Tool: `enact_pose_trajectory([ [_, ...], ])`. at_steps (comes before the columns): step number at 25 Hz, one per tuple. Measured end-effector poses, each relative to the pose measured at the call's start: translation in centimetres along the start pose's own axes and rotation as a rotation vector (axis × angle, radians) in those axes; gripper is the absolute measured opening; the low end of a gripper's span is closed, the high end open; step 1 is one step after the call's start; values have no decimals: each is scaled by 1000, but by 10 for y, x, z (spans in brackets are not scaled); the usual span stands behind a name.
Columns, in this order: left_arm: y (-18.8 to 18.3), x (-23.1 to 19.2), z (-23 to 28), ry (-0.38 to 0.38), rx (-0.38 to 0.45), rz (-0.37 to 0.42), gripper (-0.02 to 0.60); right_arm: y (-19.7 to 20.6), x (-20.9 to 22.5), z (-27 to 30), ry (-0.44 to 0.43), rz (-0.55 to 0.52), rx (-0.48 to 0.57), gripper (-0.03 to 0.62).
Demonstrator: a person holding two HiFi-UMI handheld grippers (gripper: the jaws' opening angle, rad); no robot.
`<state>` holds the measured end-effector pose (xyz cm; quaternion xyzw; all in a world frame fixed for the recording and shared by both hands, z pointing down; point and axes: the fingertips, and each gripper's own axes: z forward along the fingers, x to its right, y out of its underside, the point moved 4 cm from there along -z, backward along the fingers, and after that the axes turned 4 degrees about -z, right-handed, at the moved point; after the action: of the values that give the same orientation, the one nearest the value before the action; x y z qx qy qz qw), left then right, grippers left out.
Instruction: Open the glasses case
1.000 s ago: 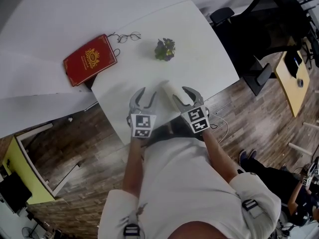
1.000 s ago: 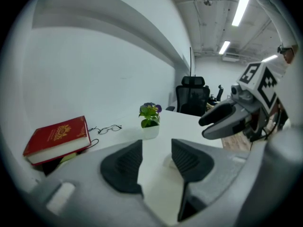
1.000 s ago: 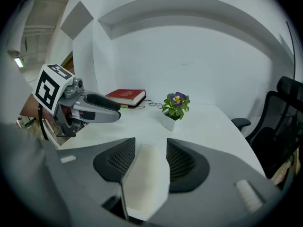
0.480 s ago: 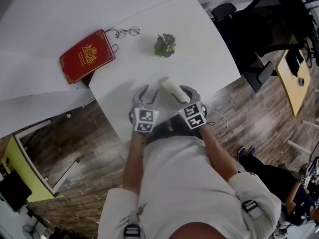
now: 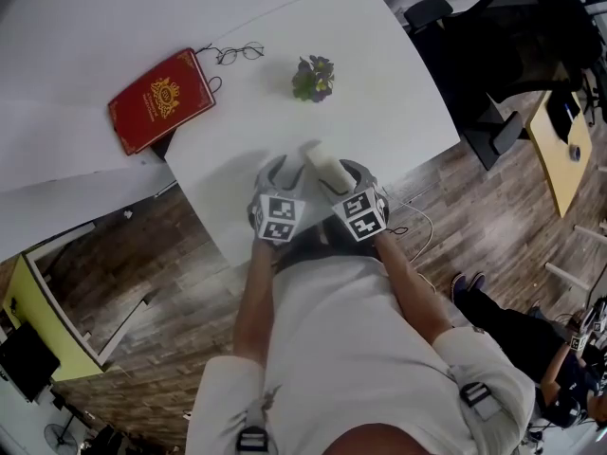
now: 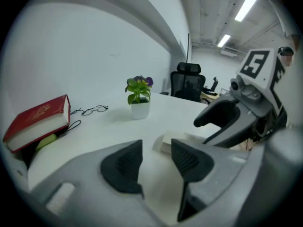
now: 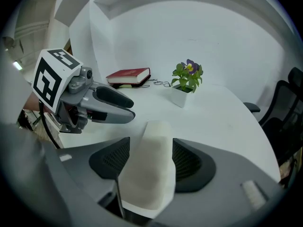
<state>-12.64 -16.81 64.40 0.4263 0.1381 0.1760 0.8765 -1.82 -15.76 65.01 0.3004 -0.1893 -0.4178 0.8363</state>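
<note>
We see the white, soft-looking glasses case (image 5: 326,166) at the near edge of the white worktop (image 5: 379,83), right in front of the person. Its lid is shut. It seems to lie on the worktop, with one end pointing away from the person.

The case sits between the two dark pads of the right tongs (image 7: 150,148). These tongs have just been opening. In the right gripper view we see a small gap at the left pad, while the right pad is just beside the case. The pads do not squeeze it.

The left tongs (image 6: 155,143) are at 9 o'clock from the case, just beside it. Their two pads stand a little apart. Only bare worktop shows between them. The end of the case lies just past their tips.

From the case, in the head view, a small white pot with green leaves and purple flowers (image 5: 313,78) stands at 12 o'clock. A pair of thin wire glasses (image 5: 237,53) lies at 11 o'clock, farther off. A red book with gold print (image 5: 161,100) lies at 10 o'clock, on the far left edge of the worktop, near the glasses. A black office chair (image 5: 512,27) stands at 2 o'clock, beyond the worktop. A brown wooden floor (image 5: 123,282) shows around the person.
</note>
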Motion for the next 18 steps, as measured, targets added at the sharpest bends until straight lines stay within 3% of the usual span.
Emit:
enact_pose_trajectory([
  [12, 21, 4, 16, 20, -82, -18, 187, 16, -7, 18, 3, -23, -96, 342],
  [18, 26, 6, 22, 33, -108, -20, 186, 25, -9, 24, 10, -36, -137, 347],
])
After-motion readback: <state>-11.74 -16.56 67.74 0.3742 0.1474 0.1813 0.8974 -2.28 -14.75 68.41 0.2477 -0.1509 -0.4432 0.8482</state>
